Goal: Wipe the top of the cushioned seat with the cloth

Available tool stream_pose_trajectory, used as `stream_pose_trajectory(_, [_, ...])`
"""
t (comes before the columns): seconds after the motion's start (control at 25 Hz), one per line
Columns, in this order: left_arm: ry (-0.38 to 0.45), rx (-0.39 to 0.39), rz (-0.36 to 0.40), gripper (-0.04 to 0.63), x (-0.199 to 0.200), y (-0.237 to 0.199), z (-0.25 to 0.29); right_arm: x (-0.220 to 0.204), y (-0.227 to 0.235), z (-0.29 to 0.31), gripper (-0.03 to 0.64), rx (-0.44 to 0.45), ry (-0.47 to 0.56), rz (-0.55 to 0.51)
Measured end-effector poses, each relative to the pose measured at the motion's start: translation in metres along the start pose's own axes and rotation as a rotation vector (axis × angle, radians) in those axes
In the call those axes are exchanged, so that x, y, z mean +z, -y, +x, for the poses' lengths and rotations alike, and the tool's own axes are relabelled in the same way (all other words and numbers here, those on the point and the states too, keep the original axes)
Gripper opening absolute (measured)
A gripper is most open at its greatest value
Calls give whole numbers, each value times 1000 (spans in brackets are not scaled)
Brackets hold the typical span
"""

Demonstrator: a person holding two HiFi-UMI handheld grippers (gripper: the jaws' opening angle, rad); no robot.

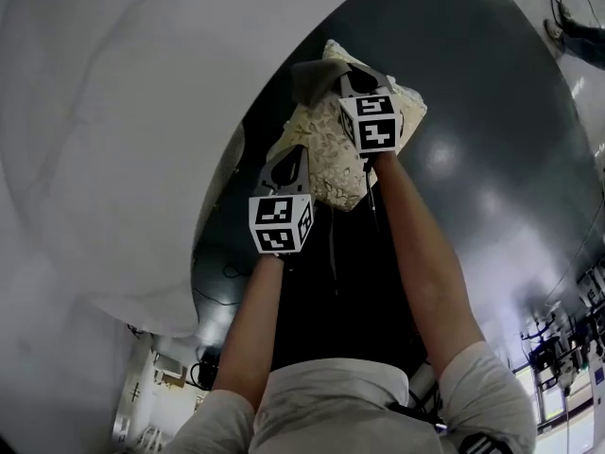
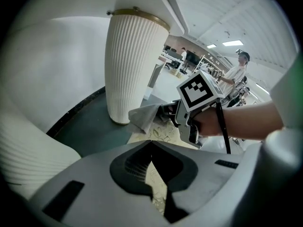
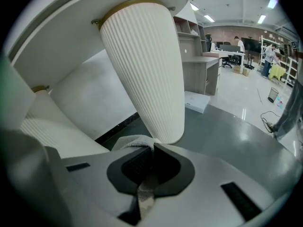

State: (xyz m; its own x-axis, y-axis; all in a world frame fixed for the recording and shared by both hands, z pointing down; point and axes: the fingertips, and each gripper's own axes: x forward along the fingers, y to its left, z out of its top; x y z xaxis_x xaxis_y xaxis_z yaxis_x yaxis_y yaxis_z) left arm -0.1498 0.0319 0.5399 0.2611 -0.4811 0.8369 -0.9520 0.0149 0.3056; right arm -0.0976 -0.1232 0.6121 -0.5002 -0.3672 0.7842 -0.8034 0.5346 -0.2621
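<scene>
Cloth [image 1: 310, 78] at the cushioned seat [image 1: 323, 132]
The right gripper [image 1: 346, 72] clamps the cloth edge, which seems light and limp; the left gripper [image 1: 289, 155] has its jaws together, empty.

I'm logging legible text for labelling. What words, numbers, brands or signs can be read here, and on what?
No words, numbers or brands can be read in any view.
The left marker cube and right marker cube carry black-and-white square patterns only, no letters.
The cloth and seat cushion have no print.
The distant room fittings are too small and blurred to read.
</scene>
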Motion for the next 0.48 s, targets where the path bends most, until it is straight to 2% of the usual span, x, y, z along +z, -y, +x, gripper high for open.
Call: stream_pose_trajectory(0.48, [-67, -60, 63, 15, -6, 50, 28, -41, 47, -39, 14, -46, 5, 114])
